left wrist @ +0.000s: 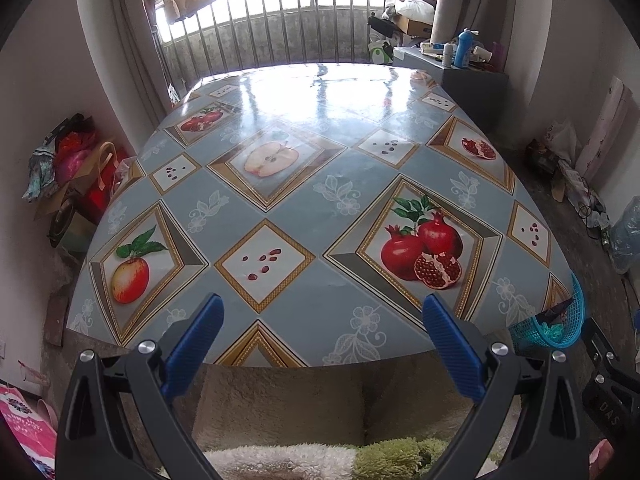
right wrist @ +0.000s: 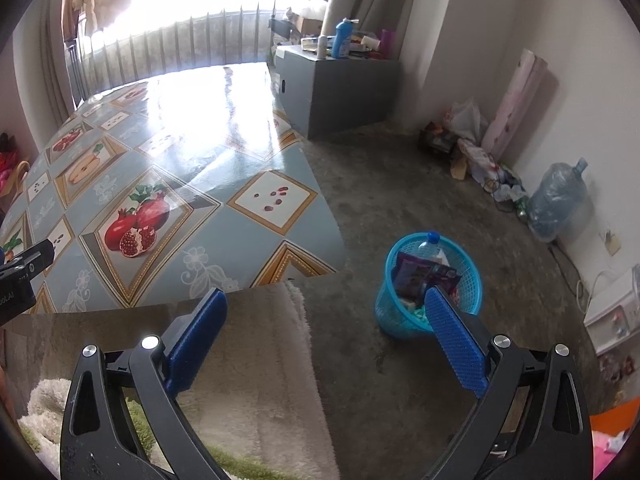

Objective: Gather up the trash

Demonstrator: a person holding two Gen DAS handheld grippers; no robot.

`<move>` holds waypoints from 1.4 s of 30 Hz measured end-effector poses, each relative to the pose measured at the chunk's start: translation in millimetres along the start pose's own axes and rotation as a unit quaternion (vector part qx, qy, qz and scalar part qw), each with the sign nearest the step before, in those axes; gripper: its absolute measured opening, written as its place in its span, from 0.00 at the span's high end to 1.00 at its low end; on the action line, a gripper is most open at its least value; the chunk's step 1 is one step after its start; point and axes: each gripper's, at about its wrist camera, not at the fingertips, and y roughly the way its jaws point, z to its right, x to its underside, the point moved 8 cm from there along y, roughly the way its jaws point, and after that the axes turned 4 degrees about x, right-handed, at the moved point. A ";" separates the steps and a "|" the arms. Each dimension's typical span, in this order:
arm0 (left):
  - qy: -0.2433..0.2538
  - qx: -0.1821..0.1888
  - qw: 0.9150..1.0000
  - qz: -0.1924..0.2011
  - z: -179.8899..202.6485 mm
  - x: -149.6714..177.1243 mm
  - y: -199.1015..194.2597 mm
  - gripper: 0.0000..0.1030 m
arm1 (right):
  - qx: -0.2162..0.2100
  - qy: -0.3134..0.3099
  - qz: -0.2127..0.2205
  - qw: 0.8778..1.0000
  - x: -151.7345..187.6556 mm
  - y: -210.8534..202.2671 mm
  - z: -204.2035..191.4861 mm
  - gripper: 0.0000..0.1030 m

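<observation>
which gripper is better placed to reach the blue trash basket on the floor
Right. The right gripper is open and looks down past the table's corner, with the blue basket just beyond its right finger. The left gripper, also open, faces the table; there the basket shows only at the far right edge.
</observation>
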 end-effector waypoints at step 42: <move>0.009 0.006 1.000 -0.001 6.8 -0.3 0.5 0.06 | 0.007 0.005 0.008 1.000 -6.0 -5.5 10.7 0.08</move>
